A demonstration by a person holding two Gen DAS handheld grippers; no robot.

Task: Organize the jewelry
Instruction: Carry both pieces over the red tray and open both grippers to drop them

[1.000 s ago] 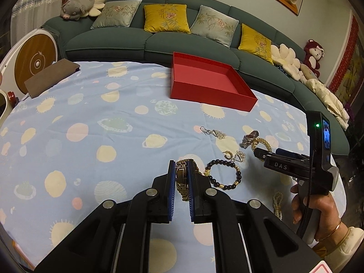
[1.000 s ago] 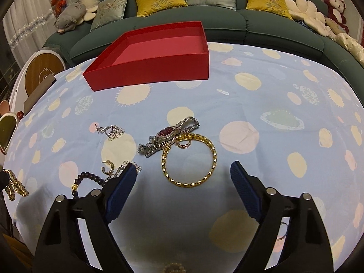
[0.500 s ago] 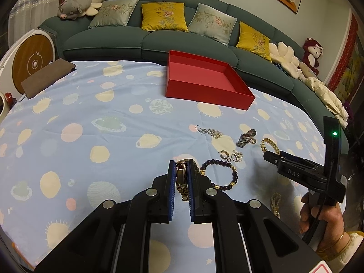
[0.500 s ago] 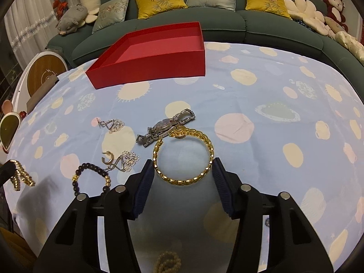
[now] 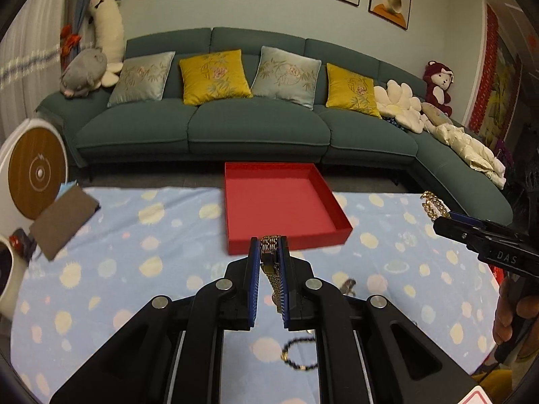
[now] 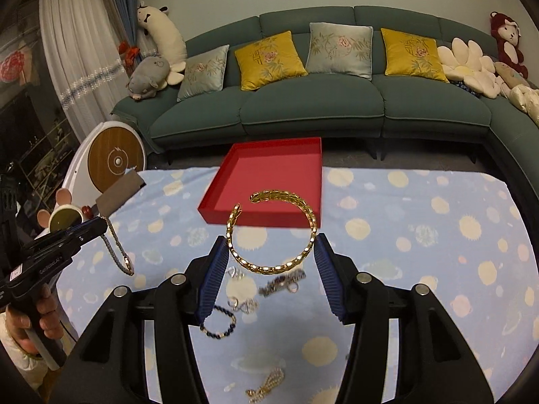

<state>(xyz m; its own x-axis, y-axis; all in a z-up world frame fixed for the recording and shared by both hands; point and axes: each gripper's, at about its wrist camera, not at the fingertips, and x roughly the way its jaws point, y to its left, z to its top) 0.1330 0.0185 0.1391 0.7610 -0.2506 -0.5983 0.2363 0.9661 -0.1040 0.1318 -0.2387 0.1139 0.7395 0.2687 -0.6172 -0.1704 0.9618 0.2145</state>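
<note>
My left gripper (image 5: 269, 245) is shut on a gold watch (image 5: 271, 262), which is held up above the table. In the right wrist view the watch's band (image 6: 118, 252) hangs from that gripper (image 6: 99, 225) at the left. My right gripper (image 6: 270, 239) is shut on a gold chain bracelet (image 6: 235, 256), its blue pads pressing on the ring's two sides, lifted clear of the cloth. That bracelet (image 5: 433, 205) also shows at the right gripper's tip in the left wrist view. The empty red tray (image 5: 279, 198) (image 6: 269, 175) lies ahead of both grippers, at the table's far edge.
Below on the blue spotted cloth (image 6: 421, 229) lie a black bead bracelet (image 6: 219, 323), a silver watch (image 6: 283, 281), earrings (image 6: 242, 304) and a beaded chain (image 6: 266, 383). A brown pad (image 5: 64, 219) sits at the far left. A green sofa (image 5: 256, 124) stands behind the table.
The right jaws closed on the gold bracelet and lifted it off the cloth. The left gripper rose too with the gold watch. Both views now look higher, toward the tray and sofa.
</note>
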